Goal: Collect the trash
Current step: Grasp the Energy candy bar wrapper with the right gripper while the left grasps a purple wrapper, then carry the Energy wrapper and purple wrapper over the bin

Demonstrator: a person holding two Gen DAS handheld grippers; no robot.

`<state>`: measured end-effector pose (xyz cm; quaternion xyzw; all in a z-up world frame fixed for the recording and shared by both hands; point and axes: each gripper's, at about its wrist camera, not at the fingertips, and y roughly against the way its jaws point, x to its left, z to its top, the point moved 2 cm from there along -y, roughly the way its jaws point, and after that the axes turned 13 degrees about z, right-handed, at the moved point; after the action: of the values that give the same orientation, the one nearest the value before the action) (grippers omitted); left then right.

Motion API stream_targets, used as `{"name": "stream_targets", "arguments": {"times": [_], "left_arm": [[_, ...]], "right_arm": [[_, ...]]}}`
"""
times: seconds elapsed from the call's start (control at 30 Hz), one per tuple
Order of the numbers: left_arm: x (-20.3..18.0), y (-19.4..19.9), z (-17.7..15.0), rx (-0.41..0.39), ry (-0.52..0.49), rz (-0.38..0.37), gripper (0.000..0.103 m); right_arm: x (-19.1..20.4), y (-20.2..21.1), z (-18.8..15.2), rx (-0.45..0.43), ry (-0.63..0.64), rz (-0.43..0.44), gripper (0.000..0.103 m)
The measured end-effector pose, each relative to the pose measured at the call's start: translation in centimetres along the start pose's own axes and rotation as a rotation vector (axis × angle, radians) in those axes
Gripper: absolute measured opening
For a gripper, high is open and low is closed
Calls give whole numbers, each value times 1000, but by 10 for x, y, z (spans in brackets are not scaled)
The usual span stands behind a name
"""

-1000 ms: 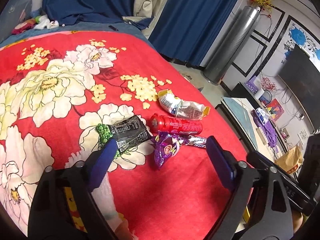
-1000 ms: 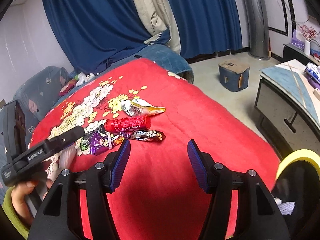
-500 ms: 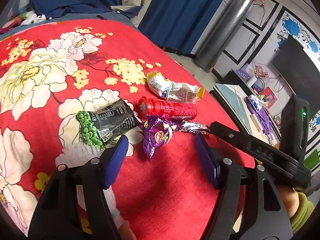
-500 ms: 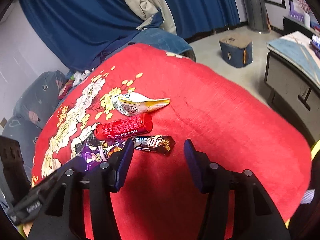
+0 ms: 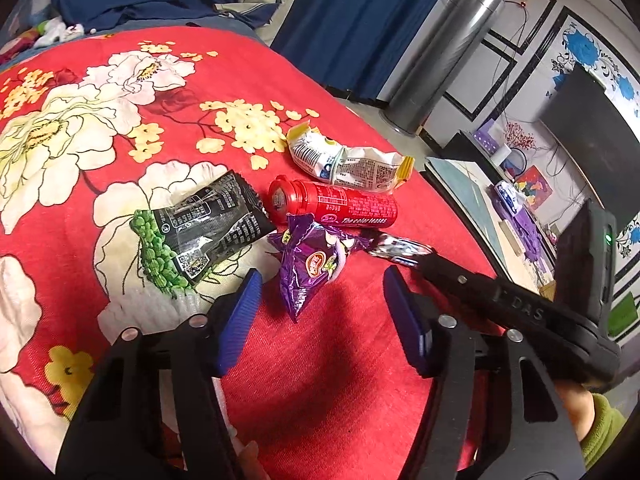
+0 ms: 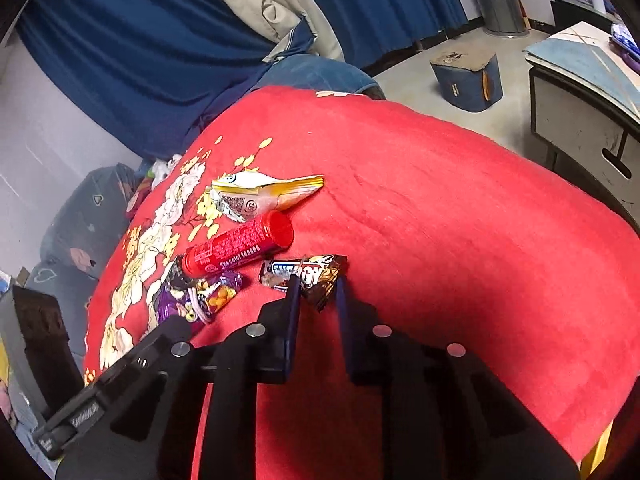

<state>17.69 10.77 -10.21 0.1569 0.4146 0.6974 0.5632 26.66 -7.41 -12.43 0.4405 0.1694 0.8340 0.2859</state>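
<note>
Trash lies on a red flowered blanket (image 5: pixel 340 360): a black and green wrapper (image 5: pixel 200 232), a red tube (image 5: pixel 336 204), a white and yellow wrapper (image 5: pixel 348 160), a purple wrapper (image 5: pixel 308 264) and a brown candy bar wrapper (image 6: pixel 304 274). My left gripper (image 5: pixel 320 316) is open, its jaws on either side of the purple wrapper's near tip, just short of it. My right gripper (image 6: pixel 318 296) has its jaws narrowed around the near end of the candy bar wrapper; whether the pads touch it is unclear. The right gripper's body also shows in the left wrist view (image 5: pixel 500 304).
Blue curtains (image 6: pixel 160 40) hang behind the bed. A blue box (image 6: pixel 468 80) stands on the floor, and a grey cabinet (image 6: pixel 588 120) stands to the right of the bed. A silver cylinder (image 5: pixel 440 68) stands by the wall. The left gripper's body (image 6: pixel 100 400) is at lower left.
Both grippers have moved forward and down toward the trash. My right gripper's jaws have narrowed around the candy bar wrapper. The left gripper has neared the purple wrapper.
</note>
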Motion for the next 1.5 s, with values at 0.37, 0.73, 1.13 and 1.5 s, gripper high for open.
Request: {"name": "stream_targets", "arguments": {"times": [0.37,0.73,1.13,1.5], "left_arm": [[3,0,1,9,4,12,16],[-13,23,6,-38,-44,-52,7],[-48,60,9,-140,-115,-147,7],[-78,76,-1,-164,-194,-199,7]], "right_arm": [[5,34,-19,-35,31,-11,17],[28,64,-23,-86,133,-26,17],[47,107,-31,-155,296,-86,17],[33,151,-37,-217,279,-128,17]]}}
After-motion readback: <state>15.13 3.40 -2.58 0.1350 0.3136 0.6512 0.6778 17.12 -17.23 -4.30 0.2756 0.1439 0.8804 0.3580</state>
